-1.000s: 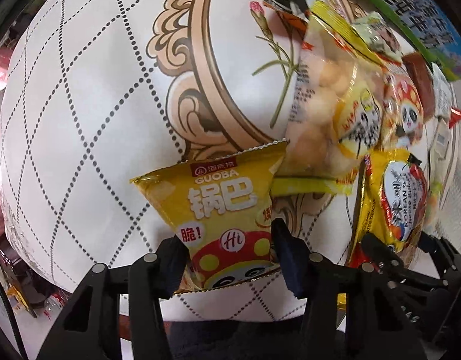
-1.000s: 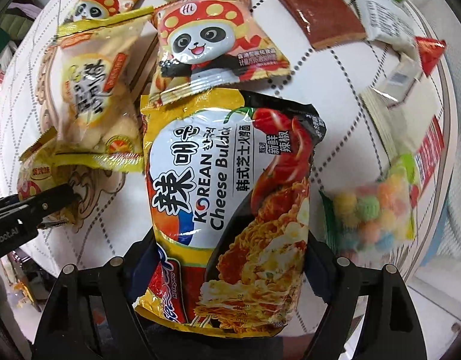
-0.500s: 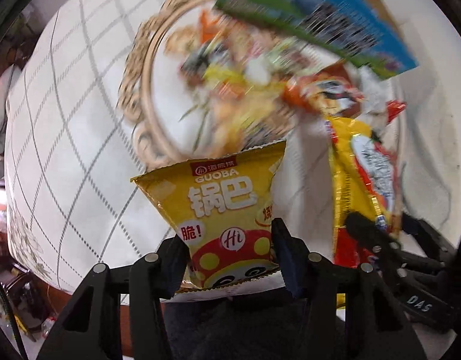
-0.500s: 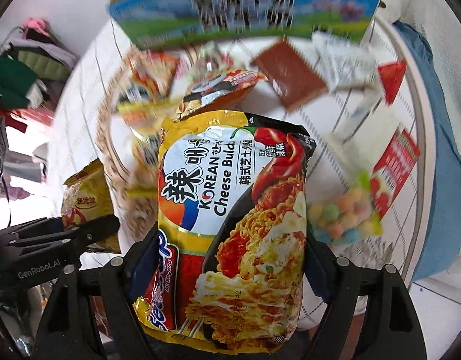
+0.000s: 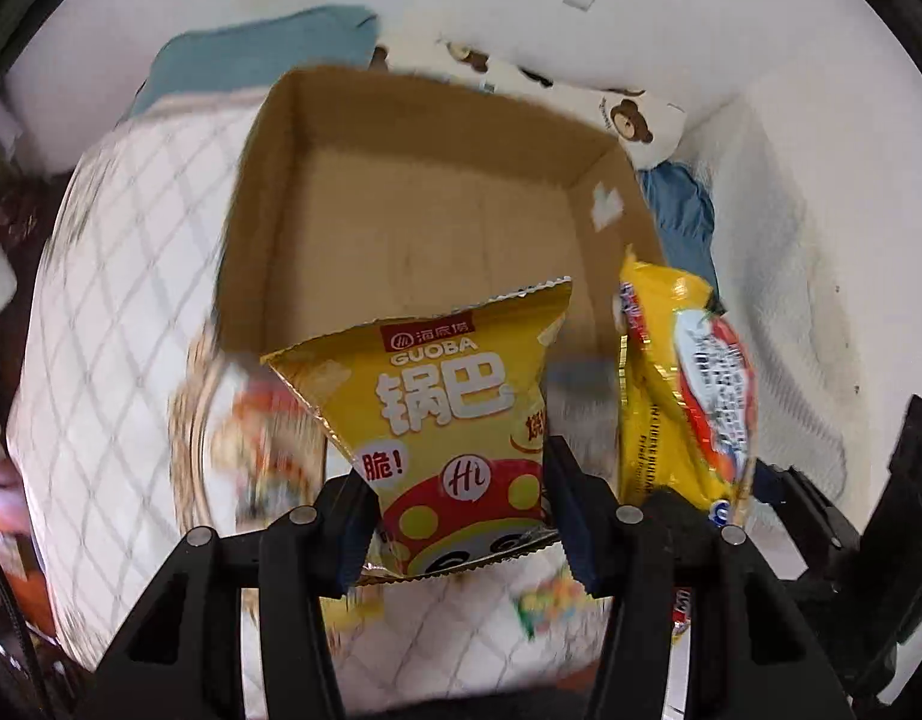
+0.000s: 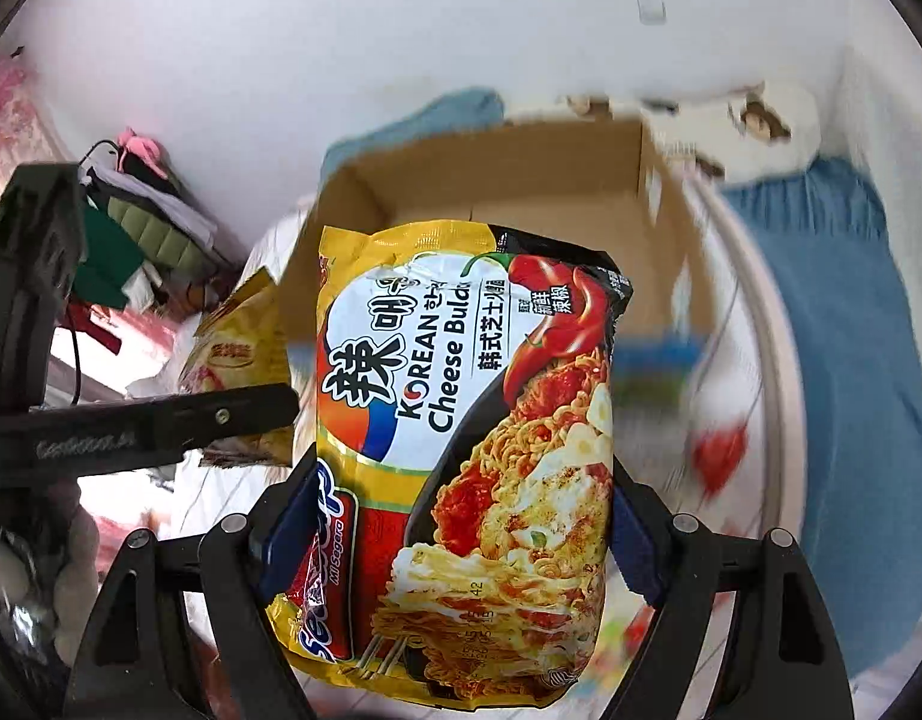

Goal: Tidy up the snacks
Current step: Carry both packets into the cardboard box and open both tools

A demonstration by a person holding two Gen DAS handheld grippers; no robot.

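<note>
While left fingers (image 5: pixel 353 531) pinch guoba packet (image 5: pixel 443 420), right fingers (image 6: pixel 293 531) clamp noodles (image 6: pixel 461 438).

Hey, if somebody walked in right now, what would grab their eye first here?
Probably the big Korean cheese noodle packet clamped in the right gripper, filling that camera's centre. Next, the yellow Guoba snack bag pinched in the left gripper. Behind both sits an open cardboard box, apparently empty.

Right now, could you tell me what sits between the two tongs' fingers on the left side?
A small yellow snack bag, pinched between the left tongs above the cardboard box, as the left wrist view shows.
</note>
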